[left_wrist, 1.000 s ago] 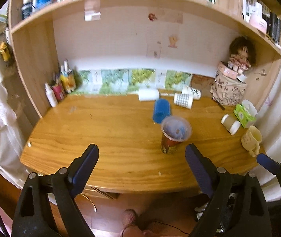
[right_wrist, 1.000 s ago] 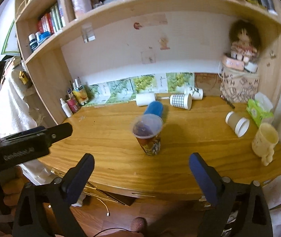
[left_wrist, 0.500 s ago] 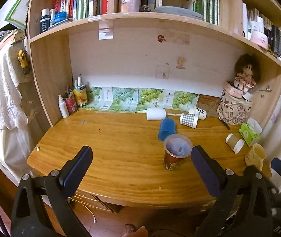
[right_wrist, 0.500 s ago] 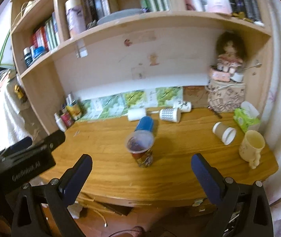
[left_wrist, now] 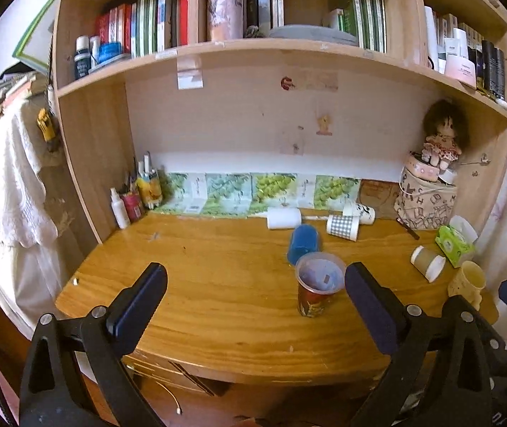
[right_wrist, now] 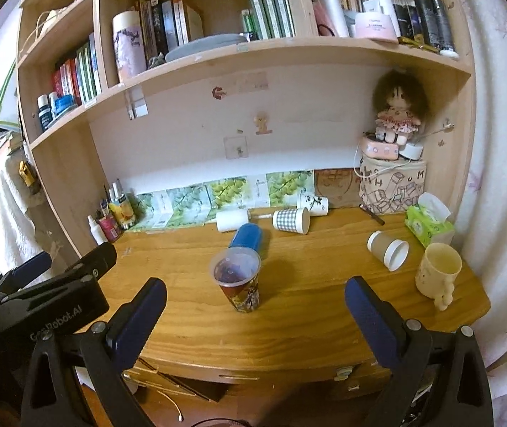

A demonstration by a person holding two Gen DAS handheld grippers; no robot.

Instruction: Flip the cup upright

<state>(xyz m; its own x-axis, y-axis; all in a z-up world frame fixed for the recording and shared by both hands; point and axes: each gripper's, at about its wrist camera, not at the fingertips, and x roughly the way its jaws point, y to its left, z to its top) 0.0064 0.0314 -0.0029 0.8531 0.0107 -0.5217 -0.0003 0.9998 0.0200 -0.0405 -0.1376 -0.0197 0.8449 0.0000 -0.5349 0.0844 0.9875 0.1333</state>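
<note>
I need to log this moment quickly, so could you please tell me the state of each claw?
Left claw: open, holding nothing.
Right claw: open, holding nothing.

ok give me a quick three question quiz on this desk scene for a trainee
1. True or false: the patterned cup stands upright on the desk.
2. How does the blue cup lie? A) upright B) on its side C) upside down
3. Fill in: the left gripper and right gripper are both ____.

Key: 1 true; 2 B; 3 open, holding nothing.
</note>
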